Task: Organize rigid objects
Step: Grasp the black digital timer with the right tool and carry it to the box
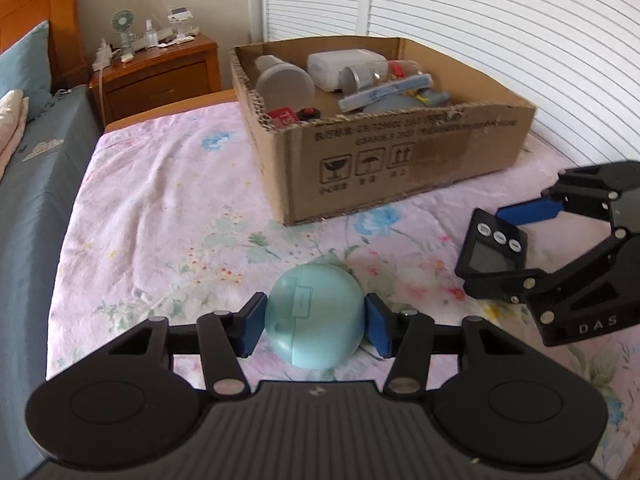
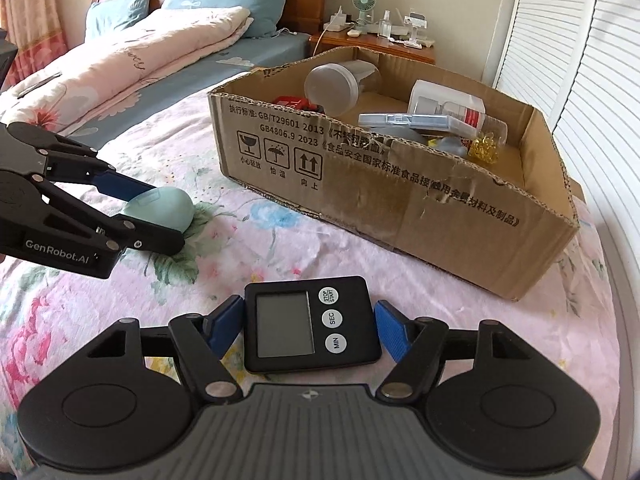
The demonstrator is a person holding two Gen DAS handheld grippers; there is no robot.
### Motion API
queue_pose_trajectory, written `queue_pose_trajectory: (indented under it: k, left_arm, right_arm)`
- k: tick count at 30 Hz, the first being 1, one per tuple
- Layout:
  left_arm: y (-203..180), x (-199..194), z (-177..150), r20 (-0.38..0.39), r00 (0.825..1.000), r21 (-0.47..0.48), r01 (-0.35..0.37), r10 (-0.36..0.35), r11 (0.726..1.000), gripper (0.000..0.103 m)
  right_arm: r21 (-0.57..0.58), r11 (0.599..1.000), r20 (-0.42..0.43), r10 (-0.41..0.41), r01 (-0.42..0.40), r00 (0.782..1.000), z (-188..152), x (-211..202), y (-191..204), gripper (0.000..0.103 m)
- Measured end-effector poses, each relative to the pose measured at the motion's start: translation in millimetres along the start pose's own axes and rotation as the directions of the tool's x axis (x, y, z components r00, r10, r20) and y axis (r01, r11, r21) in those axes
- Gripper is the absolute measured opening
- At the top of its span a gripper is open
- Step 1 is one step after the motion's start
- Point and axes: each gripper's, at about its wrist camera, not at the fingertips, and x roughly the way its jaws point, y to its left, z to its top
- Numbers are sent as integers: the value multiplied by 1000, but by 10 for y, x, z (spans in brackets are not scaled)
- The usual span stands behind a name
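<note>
My left gripper is shut on a light blue rounded case, its blue pads against both sides, low over the floral sheet. The case also shows in the right wrist view between the left gripper's fingers. My right gripper is shut on a black digital timer with a grey screen and three round buttons. In the left wrist view the timer sits in the right gripper at the right. A cardboard box holding several containers stands ahead.
The box holds clear jars, a white bottle and a flat plastic case. A wooden nightstand with a small fan stands behind. Blue bedding and a pink quilt lie to the left. White louvred doors stand behind the box.
</note>
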Motion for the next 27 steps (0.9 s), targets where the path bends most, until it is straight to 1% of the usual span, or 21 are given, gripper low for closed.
queue_pose_trajectory:
  k: [3, 9, 14, 17, 19, 23, 27]
  left_arm:
    - [13, -25, 5, -19, 1000, 4, 17, -17, 1000, 52]
    - [17, -163, 65, -26, 1000, 44, 17, -15, 999, 52]
    - [18, -293, 153, -24, 999, 67, 41, -39, 997, 52]
    - [18, -352, 228, -21, 997, 67, 76, -74, 995, 52]
    - [0, -388, 292, -17, 996, 73, 89, -88, 993, 52]
    - [-83, -455, 434, 6, 997, 120, 81, -82, 989, 52]
    - [-148, -477, 598, 24, 996, 148, 85, -89, 985, 52]
  right_arm:
    - [-18, 1000, 2, 0, 0, 1000, 10, -75, 0, 75]
    - [-38, 999, 17, 4, -4, 1000, 93, -276, -78, 75]
    - [-20, 1000, 81, -8, 10, 997, 277, -515, -260, 75]
    - [-9, 999, 127, -50, 51, 991, 429, -607, -391, 75]
    - [-2, 996, 142, -87, 88, 986, 527, -605, -480, 75]
    - [48, 989, 128, -142, 137, 982, 683, -463, -697, 75]
    - [65, 984, 106, -170, 164, 980, 725, -312, -796, 76]
